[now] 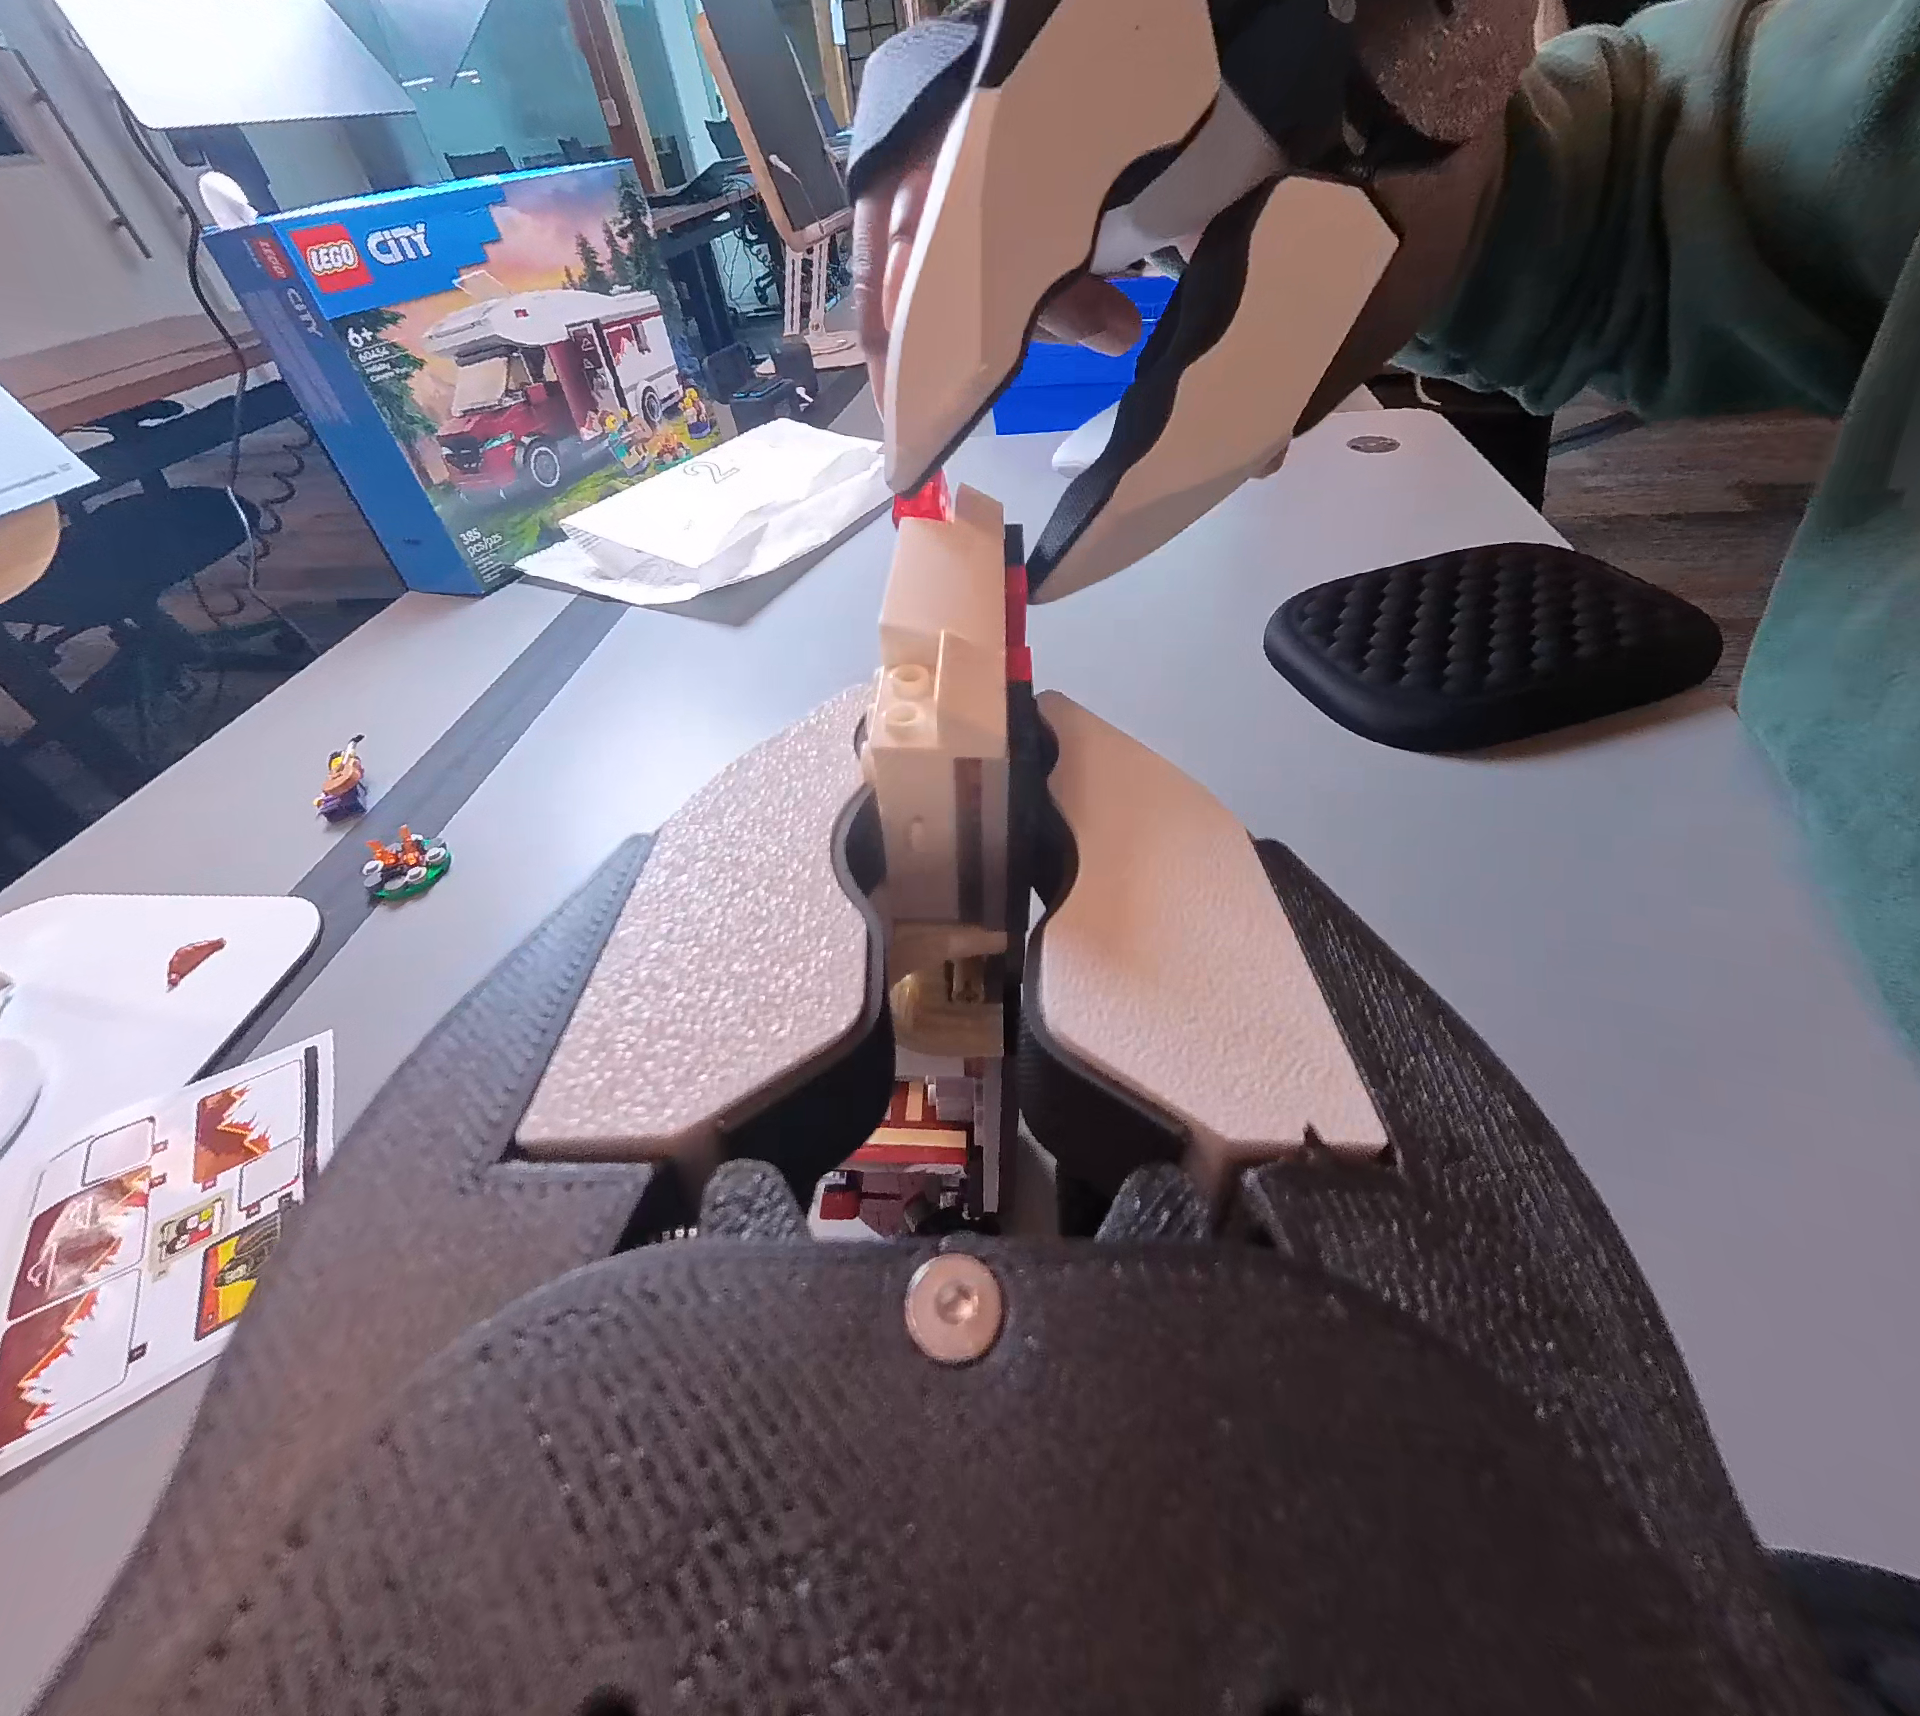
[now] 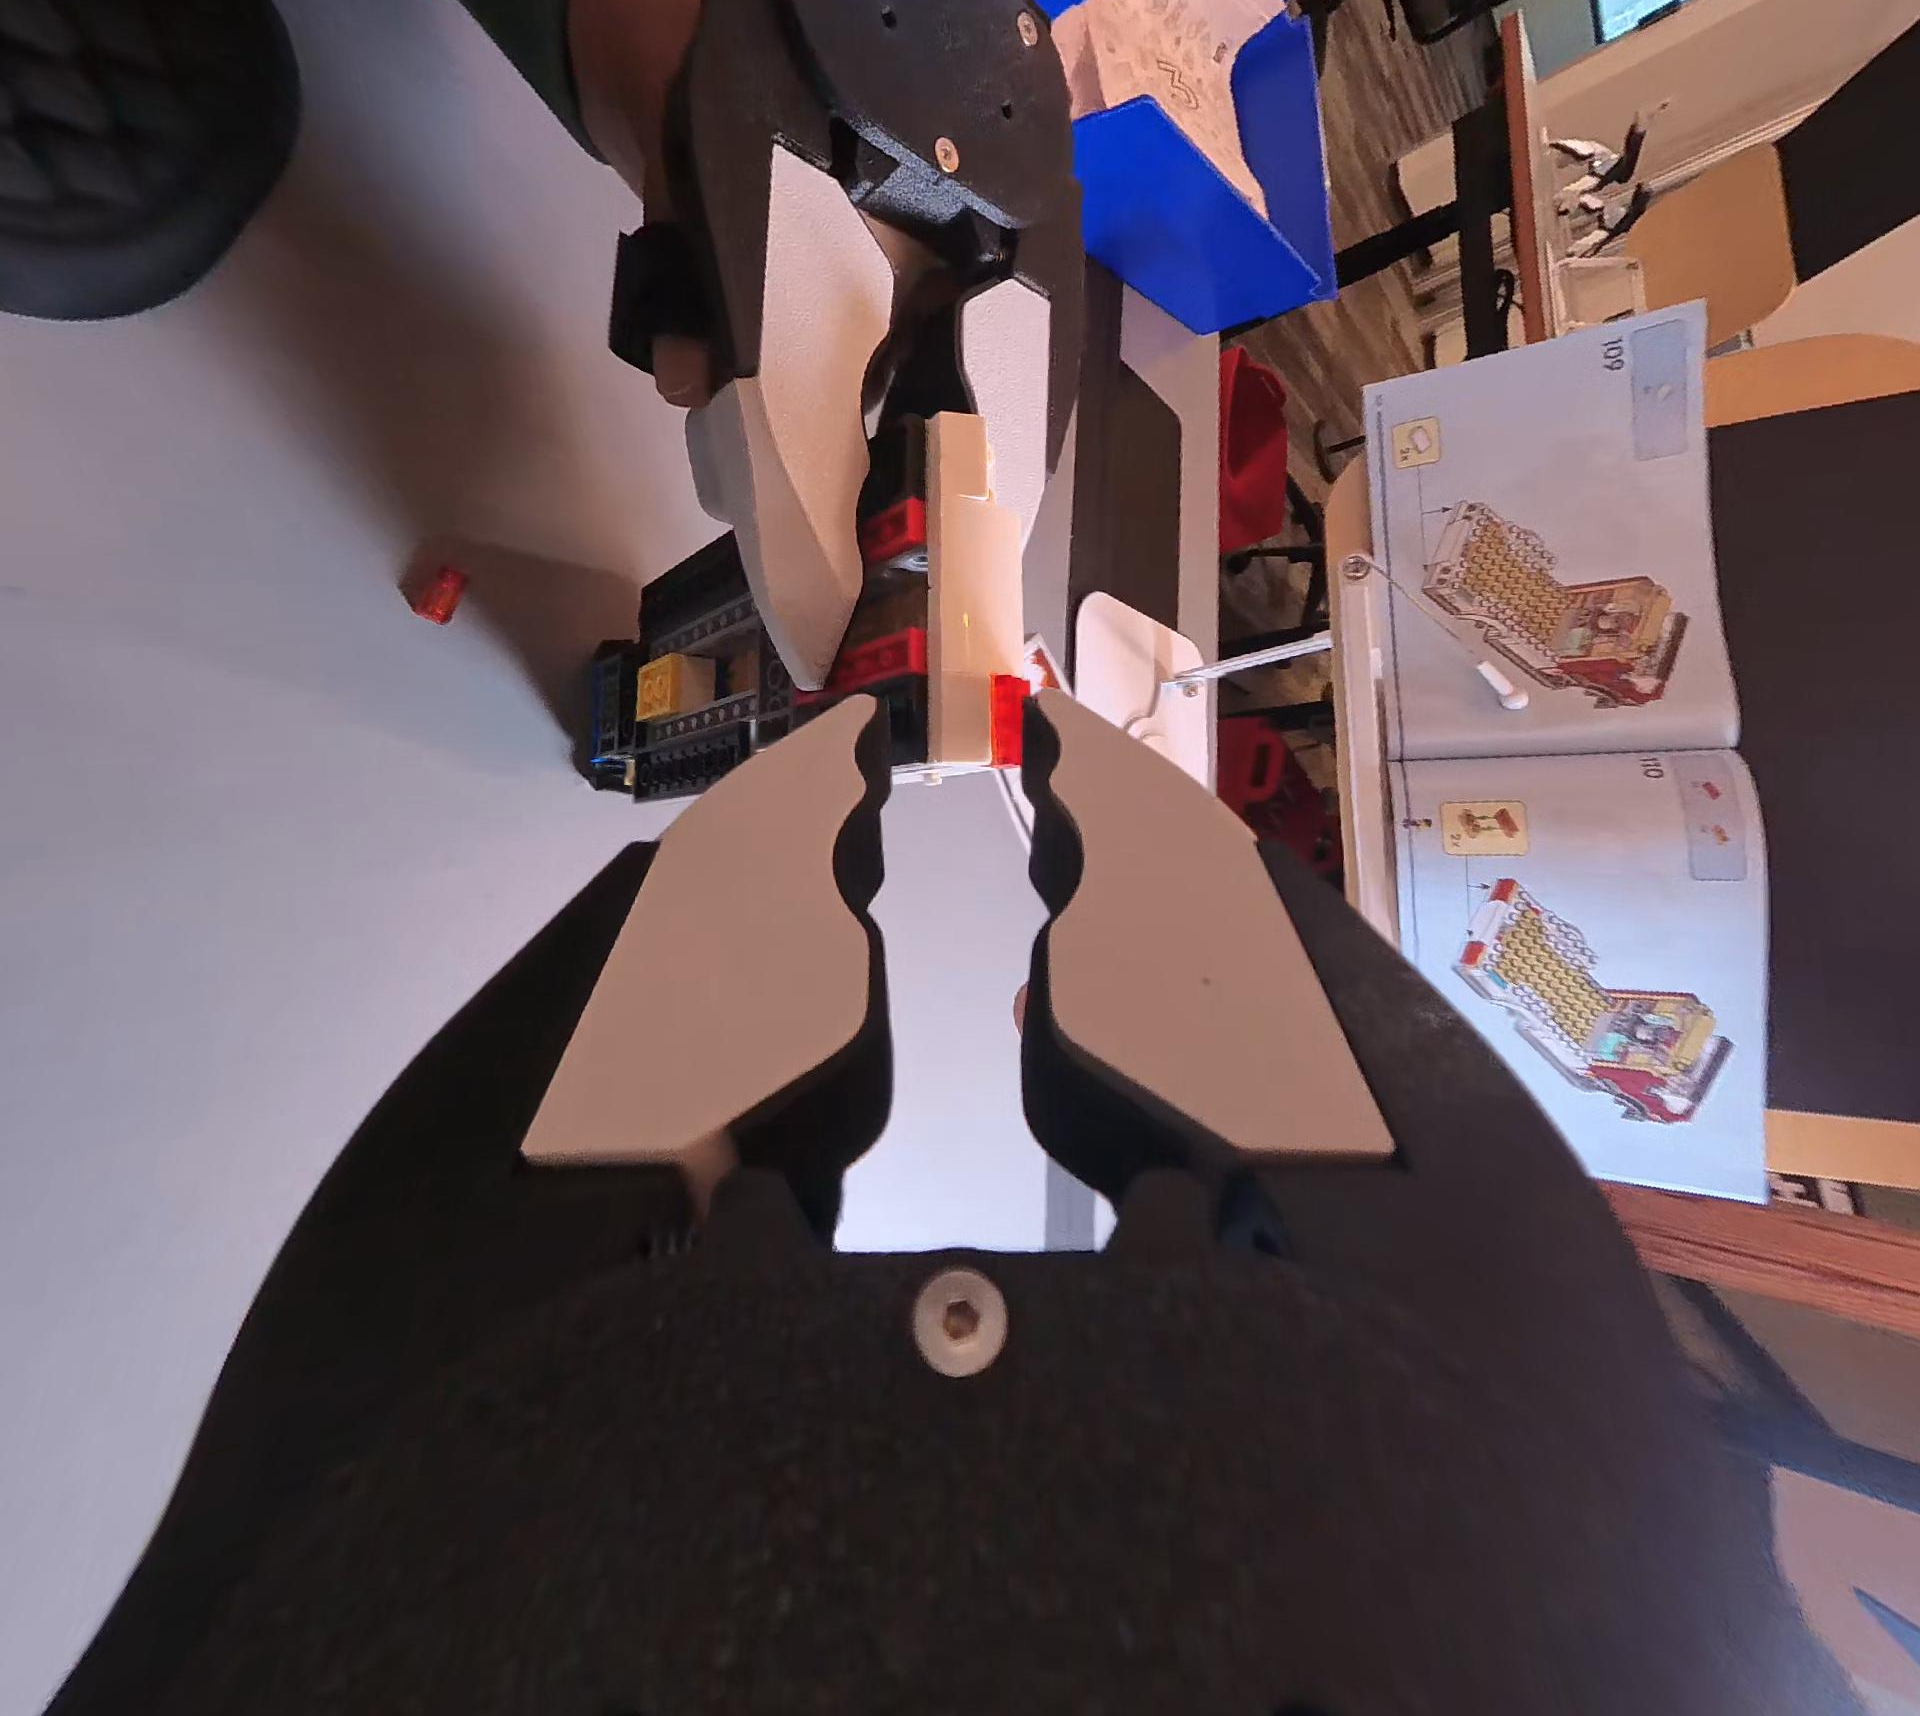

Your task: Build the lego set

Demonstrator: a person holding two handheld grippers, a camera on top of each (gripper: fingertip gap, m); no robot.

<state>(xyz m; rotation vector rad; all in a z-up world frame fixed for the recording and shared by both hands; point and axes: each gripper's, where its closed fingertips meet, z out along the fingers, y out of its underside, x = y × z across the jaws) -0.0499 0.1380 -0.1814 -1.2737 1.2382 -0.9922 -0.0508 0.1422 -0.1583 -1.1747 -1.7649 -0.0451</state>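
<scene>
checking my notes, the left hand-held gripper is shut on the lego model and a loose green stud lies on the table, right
The stud's colour is wrong: the right wrist view shows the loose stud is orange. The left hand-held gripper is shut on the lego model, as you wrote.

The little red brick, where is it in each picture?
Left wrist view: the red brick sits at centre, atop the white lego wall, under the right gripper's tips.
Right wrist view: centre, just beyond this gripper's tips.
Shared landmark: the white lego wall.
</scene>
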